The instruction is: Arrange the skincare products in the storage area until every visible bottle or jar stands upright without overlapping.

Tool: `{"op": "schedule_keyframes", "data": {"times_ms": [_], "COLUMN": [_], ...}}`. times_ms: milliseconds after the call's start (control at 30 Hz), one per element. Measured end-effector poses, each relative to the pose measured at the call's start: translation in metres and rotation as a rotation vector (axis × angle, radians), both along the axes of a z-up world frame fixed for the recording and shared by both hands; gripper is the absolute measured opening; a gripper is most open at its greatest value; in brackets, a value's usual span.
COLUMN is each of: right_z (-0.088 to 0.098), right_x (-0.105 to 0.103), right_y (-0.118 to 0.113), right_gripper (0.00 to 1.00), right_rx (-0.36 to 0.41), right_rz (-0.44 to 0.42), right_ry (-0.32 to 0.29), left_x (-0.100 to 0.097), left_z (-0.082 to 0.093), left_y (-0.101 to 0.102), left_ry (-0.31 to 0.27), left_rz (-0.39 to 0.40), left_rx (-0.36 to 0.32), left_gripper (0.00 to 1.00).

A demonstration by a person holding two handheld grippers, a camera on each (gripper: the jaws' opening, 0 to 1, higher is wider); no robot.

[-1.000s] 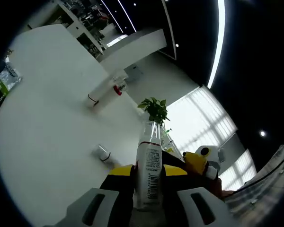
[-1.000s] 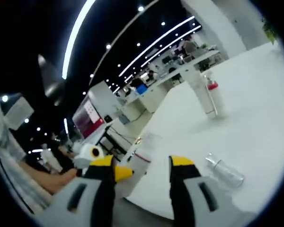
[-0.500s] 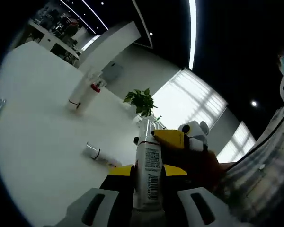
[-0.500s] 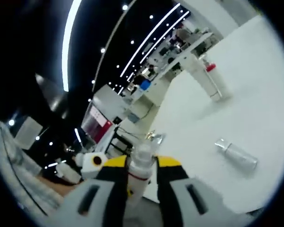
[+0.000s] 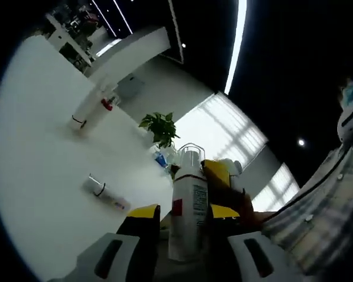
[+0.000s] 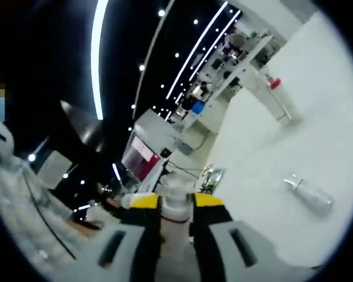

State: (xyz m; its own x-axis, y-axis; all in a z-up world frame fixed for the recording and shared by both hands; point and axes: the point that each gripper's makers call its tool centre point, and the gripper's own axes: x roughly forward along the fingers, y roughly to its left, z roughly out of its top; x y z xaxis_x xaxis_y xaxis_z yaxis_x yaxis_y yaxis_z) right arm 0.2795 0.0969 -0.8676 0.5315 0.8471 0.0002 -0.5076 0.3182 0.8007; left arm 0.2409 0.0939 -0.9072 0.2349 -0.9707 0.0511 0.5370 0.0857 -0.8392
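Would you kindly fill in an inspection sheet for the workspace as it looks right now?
Surface: white table, bare around the products.
Job's things: one bottle held off the table between both tongs; a red-collared bottle standing by the far edge; a small bottle lying on its side.
Clutter: nothing seen.
Grippers: left tongs shut on the bottle's body; right tongs shut on its neck.
Cables: nothing seen.
Surroundings: potted plant past the table, bright windows, ceiling light strips, office desks; person's checked sleeve at the right in the left gripper view.
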Motion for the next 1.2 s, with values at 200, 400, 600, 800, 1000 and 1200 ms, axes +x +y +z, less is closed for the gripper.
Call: {"op": "schedule_keyframes", "data": {"times_ms": [200, 400, 600, 800, 1000, 1200], "right_z": [0.005, 0.000, -0.016, -0.030, -0.038, -0.048], "right_x": [-0.006, -0.002, 0.003, 0.008, 0.011, 0.014], "right_y": [0.005, 0.004, 0.007, 0.004, 0.003, 0.000], "right_gripper": [0.18, 0.20, 0.19, 0.19, 0.23, 0.23], "right_rx": [0.023, 0.004, -0.093, -0.111, -0.106, -0.118], "right_rz": [0.043, 0.022, -0.007, -0.032, -0.041, -0.063], "right_ry": [-0.013, -0.002, 0.008, 0.078, 0.130, 0.191], "left_x": [-0.014, -0.010, -0.004, 0.004, 0.008, 0.014], "left_z": [0.012, 0.009, -0.008, -0.024, -0.034, -0.042], "left_y": [-0.006, -0.001, 0.003, 0.006, 0.008, 0.016], "left_ry": [0.093, 0.101, 0.039, -0.167, -0.348, -0.526], "left_rz": [-0.083, -0.064, -0.018, 0.035, 0.046, 0.041], "left_rx": [-0.106, -0.096, 0.042, 0.272, 0.487, 0.688], "left_gripper": [0.28, 0.25, 0.24, 0.23, 0.23, 0.23]}}
